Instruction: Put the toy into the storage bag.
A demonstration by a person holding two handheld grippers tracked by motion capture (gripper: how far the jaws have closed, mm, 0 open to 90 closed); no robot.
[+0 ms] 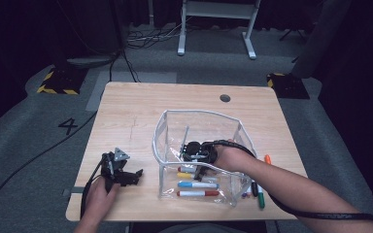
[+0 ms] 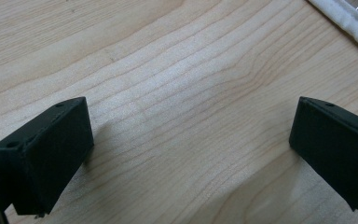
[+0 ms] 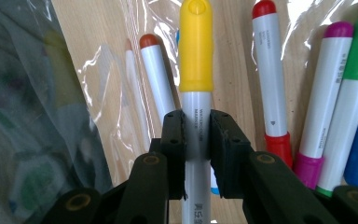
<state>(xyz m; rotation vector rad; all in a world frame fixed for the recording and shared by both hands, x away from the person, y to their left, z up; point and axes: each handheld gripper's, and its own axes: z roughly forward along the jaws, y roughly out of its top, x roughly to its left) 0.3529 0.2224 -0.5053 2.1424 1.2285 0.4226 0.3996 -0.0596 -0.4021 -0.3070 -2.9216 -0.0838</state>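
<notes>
My right gripper (image 3: 196, 135) is closed on a yellow-capped marker (image 3: 196, 84), a smooth white round barrel, inside the clear plastic pouch (image 1: 170, 141) near the tabletop's front edge. My left gripper (image 1: 126, 175) rests open on pale grained wood by the front left corner. In the right gripper view I count six markers, and outside the pouch the high view shows three more.

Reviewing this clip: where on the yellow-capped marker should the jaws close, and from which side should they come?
On the plain white barrel just below the yellow cap, as the right gripper has it now: jaws astride the yellow-capped marker, coming along its length from the tail end. The barrel is straight and narrow, so the pads sit flat on both sides. The red-capped marker lies close alongside, so a sideways approach would probably knock it.
</notes>
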